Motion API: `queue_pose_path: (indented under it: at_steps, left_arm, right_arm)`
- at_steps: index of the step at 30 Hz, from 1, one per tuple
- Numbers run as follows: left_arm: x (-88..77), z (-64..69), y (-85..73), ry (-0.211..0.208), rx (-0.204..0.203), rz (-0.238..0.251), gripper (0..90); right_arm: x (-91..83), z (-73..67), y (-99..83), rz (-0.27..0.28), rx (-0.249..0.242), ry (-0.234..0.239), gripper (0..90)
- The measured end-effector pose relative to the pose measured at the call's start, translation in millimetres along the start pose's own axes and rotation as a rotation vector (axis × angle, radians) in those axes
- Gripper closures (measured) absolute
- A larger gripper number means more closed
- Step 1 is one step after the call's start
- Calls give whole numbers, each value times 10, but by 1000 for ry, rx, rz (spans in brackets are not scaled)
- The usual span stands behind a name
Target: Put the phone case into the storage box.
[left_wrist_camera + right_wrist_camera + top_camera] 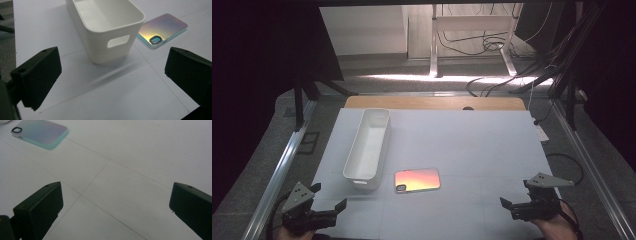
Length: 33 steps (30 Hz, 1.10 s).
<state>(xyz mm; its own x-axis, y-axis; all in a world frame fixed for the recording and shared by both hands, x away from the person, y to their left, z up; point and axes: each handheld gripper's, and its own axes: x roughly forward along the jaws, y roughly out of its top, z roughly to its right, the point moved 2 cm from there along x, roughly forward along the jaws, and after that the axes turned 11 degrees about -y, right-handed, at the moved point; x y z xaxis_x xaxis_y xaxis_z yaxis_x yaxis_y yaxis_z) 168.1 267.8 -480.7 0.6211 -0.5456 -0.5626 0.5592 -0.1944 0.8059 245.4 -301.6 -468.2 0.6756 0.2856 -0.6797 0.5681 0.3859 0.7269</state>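
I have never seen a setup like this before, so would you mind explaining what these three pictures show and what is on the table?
Gladly. There is no robot here: a person holds a two-jaw tool in each hand. The wide picture comes from a fixed camera above the person's side, looking down on the table. At its bottom left is the left hand-held gripper, at its bottom right the right hand-held gripper.

The other two pictures come from small cameras riding on those tools; the black blocks at the bottom corners are each tool's own jaws.

On the white table surface lie two things: a long white bin, empty as far as its inside shows, with a handle slot in its near end, and beside it a phone lying face down, its shiny back and camera ring upward.

Nothing is held. Both pairs of jaws stand wide open above the bare table.
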Motion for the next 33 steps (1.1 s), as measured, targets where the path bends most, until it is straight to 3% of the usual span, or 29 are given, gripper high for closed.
queue_pose_path:
  at_steps: [22,33]
  left_arm:
    - [3,-7,1,-15,0,-4,16]
    - [7,-8,2,-21,1,-9,17]
  right_arm:
    - [113,-145,211,45,-36,99,0]
    - [201,-222,306,30,-57,111,0]
